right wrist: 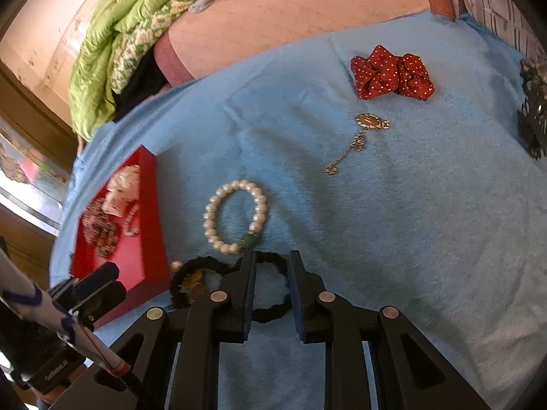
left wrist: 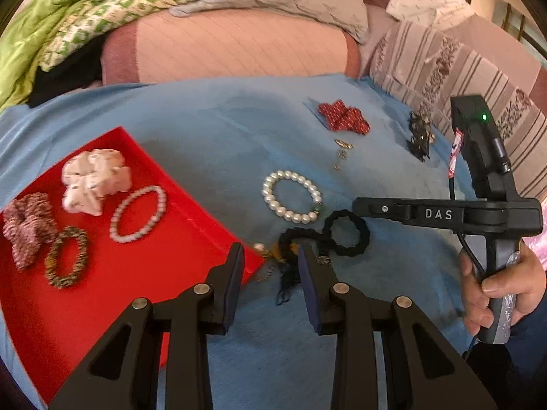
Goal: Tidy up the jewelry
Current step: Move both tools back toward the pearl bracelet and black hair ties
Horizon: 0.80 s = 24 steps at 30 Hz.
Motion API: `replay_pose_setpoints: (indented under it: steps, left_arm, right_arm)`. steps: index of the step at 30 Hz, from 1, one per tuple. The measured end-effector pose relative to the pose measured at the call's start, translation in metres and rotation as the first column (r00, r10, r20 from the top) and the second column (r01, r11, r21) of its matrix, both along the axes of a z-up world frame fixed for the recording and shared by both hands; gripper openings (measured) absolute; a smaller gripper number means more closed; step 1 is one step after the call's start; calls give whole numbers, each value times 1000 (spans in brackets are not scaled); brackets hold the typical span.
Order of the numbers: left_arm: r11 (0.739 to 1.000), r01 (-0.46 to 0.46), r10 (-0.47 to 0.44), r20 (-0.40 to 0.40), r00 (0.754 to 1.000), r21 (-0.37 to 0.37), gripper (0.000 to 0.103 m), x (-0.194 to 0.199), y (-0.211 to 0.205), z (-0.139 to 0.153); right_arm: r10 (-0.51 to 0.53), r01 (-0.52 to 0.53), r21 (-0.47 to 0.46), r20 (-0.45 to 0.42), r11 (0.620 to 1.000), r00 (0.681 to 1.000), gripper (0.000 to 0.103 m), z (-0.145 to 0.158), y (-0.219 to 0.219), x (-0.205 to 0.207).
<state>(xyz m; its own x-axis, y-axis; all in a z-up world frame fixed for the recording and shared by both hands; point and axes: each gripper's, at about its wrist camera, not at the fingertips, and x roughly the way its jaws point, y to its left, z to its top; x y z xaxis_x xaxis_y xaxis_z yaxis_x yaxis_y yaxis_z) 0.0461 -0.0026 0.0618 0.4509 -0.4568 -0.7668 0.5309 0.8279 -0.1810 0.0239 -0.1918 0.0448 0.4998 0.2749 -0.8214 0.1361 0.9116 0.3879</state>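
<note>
Your right tongs (right wrist: 271, 266), jaws slightly apart and gripping nothing, cover part of the black hair tie (right wrist: 270, 311) lying between them on the blue blanket (right wrist: 410, 222). Your left tongs (left wrist: 270, 259) stand narrowly parted over a blurred tangle (left wrist: 283, 273) beside the red tray (left wrist: 136, 273).

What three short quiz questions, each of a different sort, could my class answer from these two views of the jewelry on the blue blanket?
1. True or false: the red spotted scrunchie lies in the red tray.
2. Which lies nearest the right gripper? A) black hair tie B) gold chain C) red spotted scrunchie
3. Fill in: the white pearl bracelet outside the tray lies on the blue ____.

Key: 1 false, it lies on the blanket, far from the tray. 2 A, the hair tie lies between the parted jaws, not pinched. 3 blanket.
</note>
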Motion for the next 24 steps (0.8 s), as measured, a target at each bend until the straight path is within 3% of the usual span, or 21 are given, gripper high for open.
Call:
replay_pose_setpoints:
  steps: [5, 9, 11, 16, 18, 22, 24]
  left_arm:
    - [998, 48, -49, 14, 999, 44, 31, 1, -29, -5]
    - [996, 0, 2, -25, 1000, 88, 30, 15, -43, -18]
    - [992, -22, 26, -30, 999, 120, 24, 21, -48, -24]
    - [979, -40, 40, 5, 999, 199, 21, 23, -61, -30]
    - [977, -36, 36, 7, 999, 210, 5, 23, -65, -32]
    - [960, 5, -18, 45, 999, 280, 5, 14, -78, -35]
    - [965, 36, -42, 20, 999, 258, 5, 9, -80, -34]
  right_arm:
    - [10, -11, -13, -12, 1000, 1000, 25, -4, -4, 0]
    - [7, -7, 0, -11, 1000, 1000, 25, -4, -8, -1]
    - [10, -10, 4, -11, 1000, 1000, 25, -4, -8, -1]
    - [9, -9, 10, -7, 1000, 1000, 25, -2, -11, -3]
    - [6, -6, 14, -7, 1000, 1000, 25, -1, -14, -5]
    - [1, -1, 17, -7, 1000, 1000, 25, 0, -16, -6]
    - [-4, 4, 17, -7, 1000, 1000, 25, 0, -17, -5]
